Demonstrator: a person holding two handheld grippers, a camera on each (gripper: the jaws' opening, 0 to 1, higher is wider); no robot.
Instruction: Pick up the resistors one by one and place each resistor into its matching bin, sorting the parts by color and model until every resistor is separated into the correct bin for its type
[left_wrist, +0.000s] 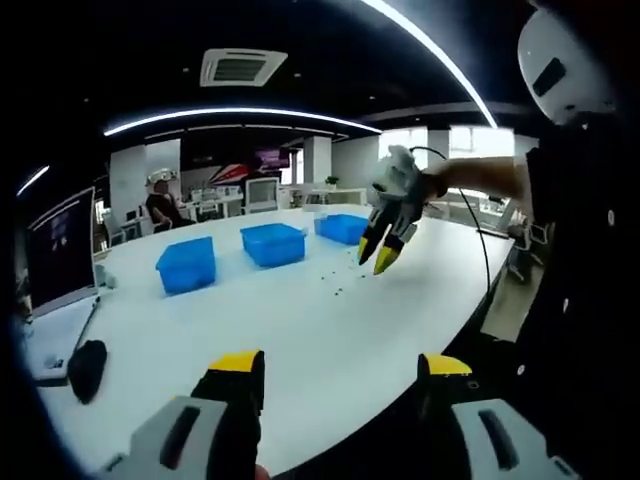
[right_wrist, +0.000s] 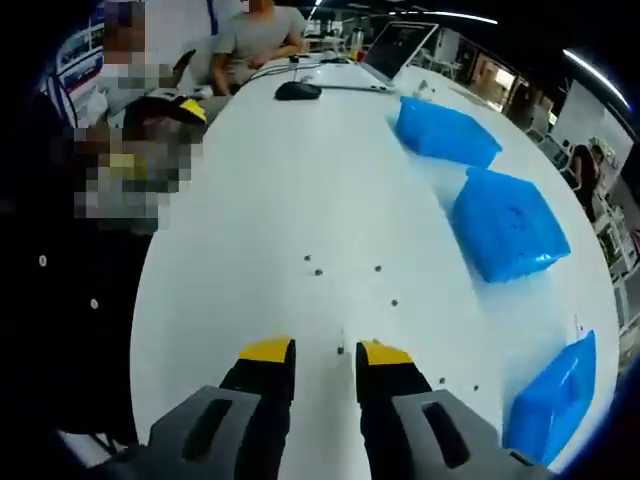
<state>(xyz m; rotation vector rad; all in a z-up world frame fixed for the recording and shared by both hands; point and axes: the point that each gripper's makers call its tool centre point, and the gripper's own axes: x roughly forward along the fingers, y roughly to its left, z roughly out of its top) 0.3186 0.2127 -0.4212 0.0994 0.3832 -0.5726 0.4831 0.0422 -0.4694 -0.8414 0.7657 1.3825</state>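
Resistors (left_wrist: 335, 280) were tiny dark specks on the glossy white table (left_wrist: 300, 330) before three blue plastic bins (left_wrist: 273, 243); my left gripper (left_wrist: 340, 365) gaped, empty. Right gripper view: right gripper (right_wrist: 325, 350) narrowly apart over specks (right_wrist: 318, 270), nothing clamped; boxy bins (right_wrist: 508, 225) to the right.

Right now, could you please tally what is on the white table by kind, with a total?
Blue bins: 3
Laptops: 1
Black mouse: 1
Small resistors: about 7 can be made out on the table; they are too tiny for an exact count
Total: about 12
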